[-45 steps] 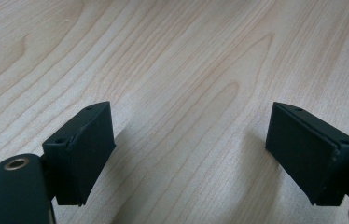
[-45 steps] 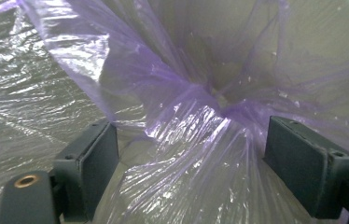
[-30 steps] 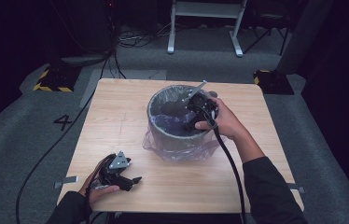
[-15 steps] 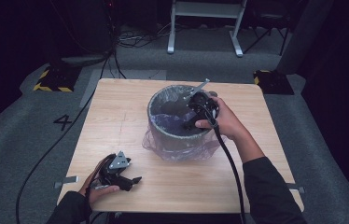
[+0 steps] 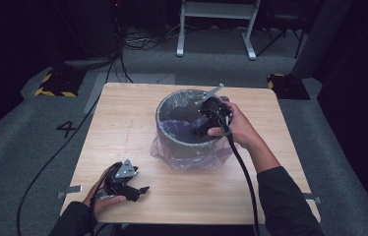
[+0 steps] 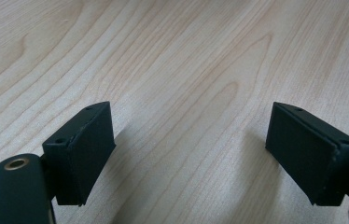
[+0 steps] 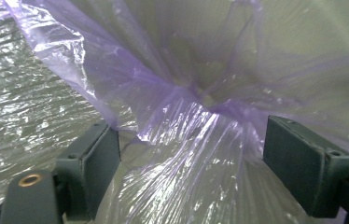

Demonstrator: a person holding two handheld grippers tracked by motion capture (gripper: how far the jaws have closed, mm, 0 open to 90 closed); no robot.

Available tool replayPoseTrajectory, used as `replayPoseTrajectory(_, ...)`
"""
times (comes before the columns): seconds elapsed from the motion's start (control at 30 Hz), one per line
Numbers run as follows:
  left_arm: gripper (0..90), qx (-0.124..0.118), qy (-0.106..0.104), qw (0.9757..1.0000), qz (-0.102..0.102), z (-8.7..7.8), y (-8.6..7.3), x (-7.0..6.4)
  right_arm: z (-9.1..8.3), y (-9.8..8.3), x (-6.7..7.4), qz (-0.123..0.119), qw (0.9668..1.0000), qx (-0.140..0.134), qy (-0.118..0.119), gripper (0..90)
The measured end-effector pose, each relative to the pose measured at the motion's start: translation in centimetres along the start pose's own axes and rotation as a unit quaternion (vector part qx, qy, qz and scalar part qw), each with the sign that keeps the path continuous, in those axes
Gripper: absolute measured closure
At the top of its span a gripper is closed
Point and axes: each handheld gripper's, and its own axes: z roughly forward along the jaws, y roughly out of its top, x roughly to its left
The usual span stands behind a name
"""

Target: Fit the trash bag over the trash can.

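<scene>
Compared with the earlier frames, we find almost nothing displaced: both hands occupy the same stations, and the right gripper (image 5: 202,129) has at most tipped slightly deeper into the bin (image 5: 188,147). The bin stands upright near the middle of the tabletop (image 5: 123,123), and the purple bag (image 5: 179,129) lines it, with its excess film spilling over the rim and bunching on the tabletop around the base. We judge the work in hand to be seating or gathering this liner. In the high view the right gripper points down over the near right part of the rim, which places its jaws inside the bin where the film hangs loose. The right gripper view shows those jaws released, standing well apart, with a gathered ridge of the bag (image 7: 182,116) lying between them; the pads do not press on it, so we treat the film as not yet grasped. This spread is suited to closing on the ridge in one motion. The left gripper (image 5: 140,191) rests low over the near left part of the tabletop, well apart from the bin, so that it leaves the working area free. Its jaws are also released, with bare wood (image 6: 186,84) between them.
</scene>
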Motion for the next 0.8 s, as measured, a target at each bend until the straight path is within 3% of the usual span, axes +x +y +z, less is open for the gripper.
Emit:
replayPoseTrajectory(0.17,15.0,0.0,0.0,1.0,0.0,0.0,0.0,0.0,-0.3,-0.2,0.0,-0.001,0.9999,-0.013,0.0,19.5)
replayPoseTrajectory(0.57,14.9,0.0,0.0,1.0,0.0,0.0,0.0,0.0,-1.5,-0.8,-0.2,-0.001,0.9984,-0.05,-0.025,18.5)
replayPoseTrajectory(0.8,15.0,0.0,0.0,1.0,0.0,0.0,0.0,0.0,-1.8,-1.2,-0.4,0.0,0.9969,-0.076,-0.021,20.2)
